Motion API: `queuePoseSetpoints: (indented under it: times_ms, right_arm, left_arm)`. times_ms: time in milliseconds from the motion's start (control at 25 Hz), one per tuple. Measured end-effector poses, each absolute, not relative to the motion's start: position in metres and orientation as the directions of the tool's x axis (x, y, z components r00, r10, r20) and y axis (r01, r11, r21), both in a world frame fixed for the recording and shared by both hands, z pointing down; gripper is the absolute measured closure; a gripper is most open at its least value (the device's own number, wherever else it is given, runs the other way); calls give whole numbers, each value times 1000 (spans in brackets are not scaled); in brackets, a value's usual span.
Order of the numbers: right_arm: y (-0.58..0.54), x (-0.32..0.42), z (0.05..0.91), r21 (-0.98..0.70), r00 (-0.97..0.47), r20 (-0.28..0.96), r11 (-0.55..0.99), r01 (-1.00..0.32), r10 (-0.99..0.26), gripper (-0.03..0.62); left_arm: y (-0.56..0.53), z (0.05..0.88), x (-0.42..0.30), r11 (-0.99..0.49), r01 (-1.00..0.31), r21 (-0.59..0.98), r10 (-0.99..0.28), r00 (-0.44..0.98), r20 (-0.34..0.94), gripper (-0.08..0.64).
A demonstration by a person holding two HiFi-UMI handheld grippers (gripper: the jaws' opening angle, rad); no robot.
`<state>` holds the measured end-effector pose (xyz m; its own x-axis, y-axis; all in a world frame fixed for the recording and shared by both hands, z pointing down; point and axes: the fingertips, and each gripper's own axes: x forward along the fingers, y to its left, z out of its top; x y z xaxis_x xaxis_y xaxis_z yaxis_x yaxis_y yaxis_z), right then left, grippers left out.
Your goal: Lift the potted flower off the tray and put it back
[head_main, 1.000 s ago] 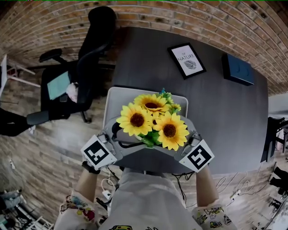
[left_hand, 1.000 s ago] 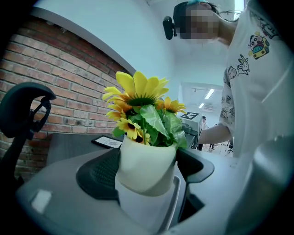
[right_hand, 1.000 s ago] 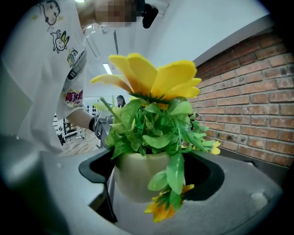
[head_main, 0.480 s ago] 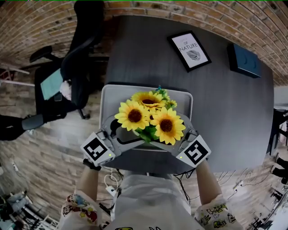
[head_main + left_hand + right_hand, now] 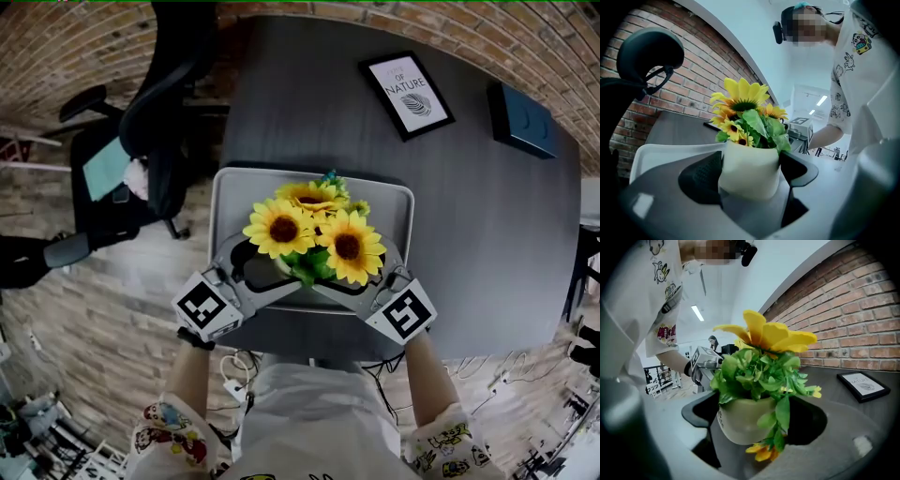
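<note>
The potted flower (image 5: 319, 234), yellow sunflowers with green leaves in a cream pot (image 5: 750, 171), hangs over the near half of the grey tray (image 5: 222, 202). My left gripper (image 5: 265, 272) comes in from the left and its dark pads (image 5: 701, 176) press on the pot's sides. My right gripper (image 5: 361, 281) reaches in from the right. Its jaws are closing with the pot (image 5: 740, 420) between them. One pad (image 5: 701, 411) touches the pot; leaves cover the other. The flowers hide both sets of fingertips in the head view.
The tray lies near the front edge of a dark table (image 5: 469, 244). A framed picture (image 5: 408, 82) and a blue box (image 5: 522, 119) lie at the back right. A black office chair (image 5: 155, 122) stands to the left of the table.
Both grippers and the potted flower have sunk toward the tray. More of the tray's rim now shows around the flowers in the head view.
</note>
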<state>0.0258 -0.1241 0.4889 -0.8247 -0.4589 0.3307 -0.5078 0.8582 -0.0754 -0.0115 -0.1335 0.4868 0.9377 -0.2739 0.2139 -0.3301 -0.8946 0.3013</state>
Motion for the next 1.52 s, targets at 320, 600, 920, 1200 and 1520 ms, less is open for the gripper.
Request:
queuePoseSetpoints:
  times_ms: [320, 600, 920, 1200, 1520]
  right_arm:
    - [-131, 26, 492, -113, -803, 264, 810, -576, -534, 176]
    - [-122, 30, 496, -138, -788, 274, 789, -599, -551, 170]
    - [-109, 41, 504, -197, -760, 312, 744, -639, -570, 176]
    - [-101, 47, 505, -190, -737, 326, 723, -665, -592, 176]
    - [-93, 51, 494, -158, -715, 327, 710, -687, -619, 173]
  left_arm:
    - [-137, 494, -14, -896, -359, 260, -302, 924, 234, 156]
    - [-126, 499, -14, -913, -339, 229, -279, 925, 256, 164]
    - [-122, 498, -23, -905, -376, 200, -320, 910, 263, 195]
    - [-114, 496, -29, -896, -402, 190, -348, 899, 266, 170]
    - [-102, 488, -36, -868, -449, 210, -391, 880, 269, 141]
